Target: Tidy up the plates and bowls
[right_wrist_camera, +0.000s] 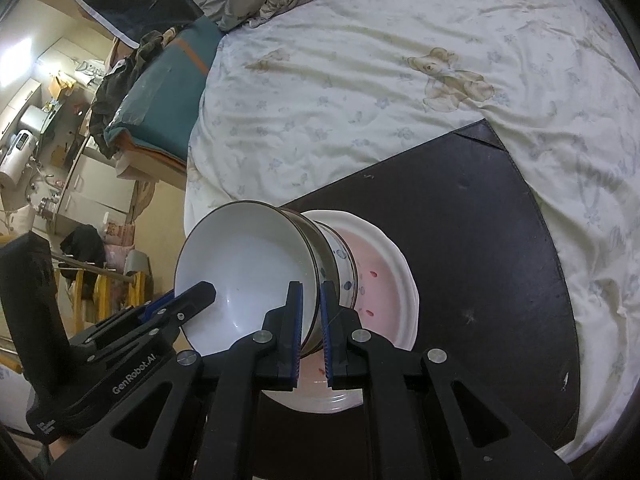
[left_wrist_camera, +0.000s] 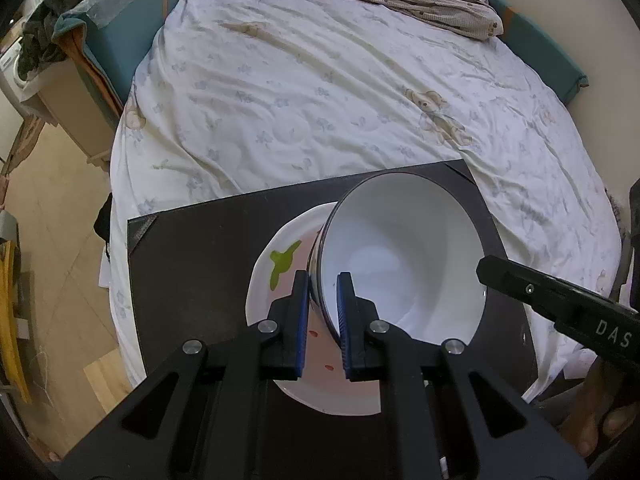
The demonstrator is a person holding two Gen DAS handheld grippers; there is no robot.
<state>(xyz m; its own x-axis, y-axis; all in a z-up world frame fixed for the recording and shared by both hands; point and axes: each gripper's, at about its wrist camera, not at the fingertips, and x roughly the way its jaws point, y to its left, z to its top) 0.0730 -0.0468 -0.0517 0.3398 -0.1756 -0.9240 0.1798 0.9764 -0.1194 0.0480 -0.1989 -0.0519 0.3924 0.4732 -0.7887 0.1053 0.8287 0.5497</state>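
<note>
Both grippers pinch one bowl
Left hand-held gripper (left_wrist_camera: pixel 323 280) and right hand-held gripper (right_wrist_camera: pixel 311 288) clamp opposite rims of the white bowl (left_wrist_camera: pixel 404 256); plate (left_wrist_camera: pixel 280 264) just beneath them.

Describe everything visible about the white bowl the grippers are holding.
The bowl is glossy white inside, ceramic-looking, with a thin dark rim and a patterned outside. It looks empty and tilted. The left gripper and right gripper each clamp its rim on opposite sides. It sits over a pink-centred plate on a dark board; whether it touches the plate is unclear.
</note>
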